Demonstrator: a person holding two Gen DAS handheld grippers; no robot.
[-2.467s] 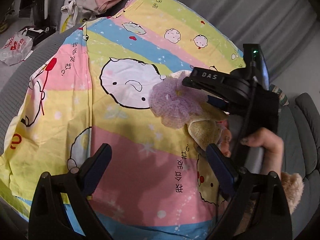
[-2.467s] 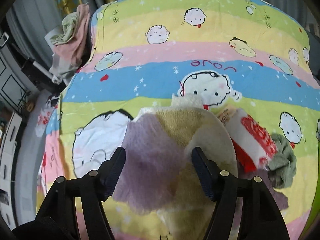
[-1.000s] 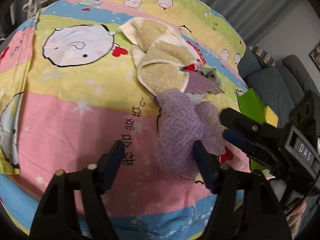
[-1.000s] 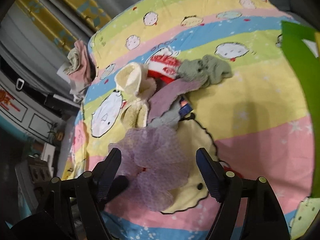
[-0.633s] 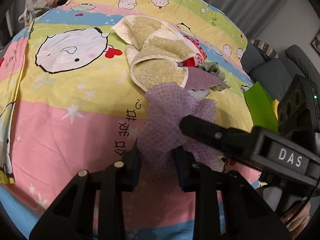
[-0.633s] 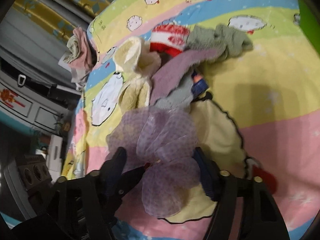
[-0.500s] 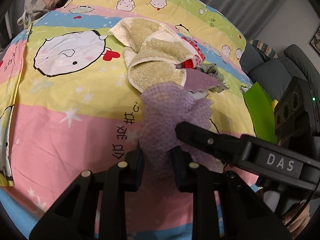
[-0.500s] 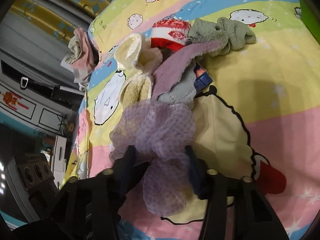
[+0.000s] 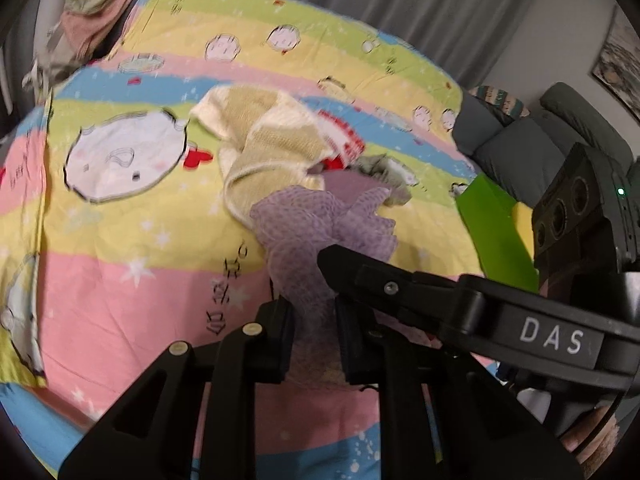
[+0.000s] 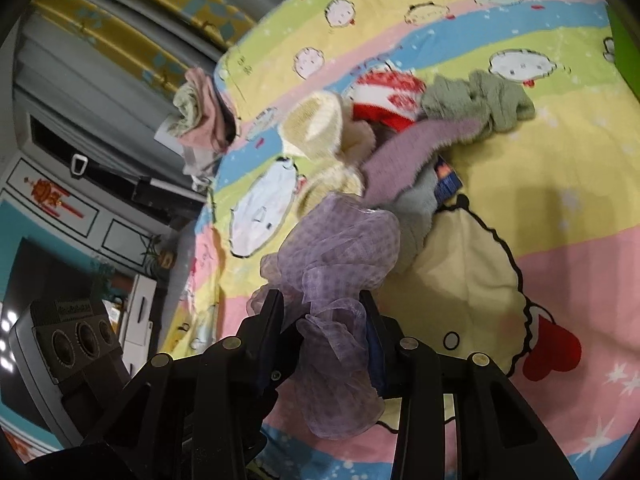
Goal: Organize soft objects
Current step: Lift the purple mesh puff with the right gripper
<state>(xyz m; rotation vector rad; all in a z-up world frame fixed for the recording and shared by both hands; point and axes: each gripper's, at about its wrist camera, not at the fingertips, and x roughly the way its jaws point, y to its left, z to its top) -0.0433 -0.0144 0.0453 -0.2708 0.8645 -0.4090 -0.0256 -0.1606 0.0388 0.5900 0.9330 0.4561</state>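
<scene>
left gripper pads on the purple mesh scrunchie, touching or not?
Touching. The left wrist view shows the left gripper with both pads pressed on the bunched purple mesh scrunchie, no gap on either side. Its jaws have just been closing.

Striped cartoon bedsheet (image 9: 120, 248), yellow towel (image 9: 276, 148), green cloth (image 10: 480, 104)

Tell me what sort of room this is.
Probably a home living room or bedroom: a cartoon-print sheet spread as the work surface, a grey sofa beside it, grey curtains behind.
</scene>
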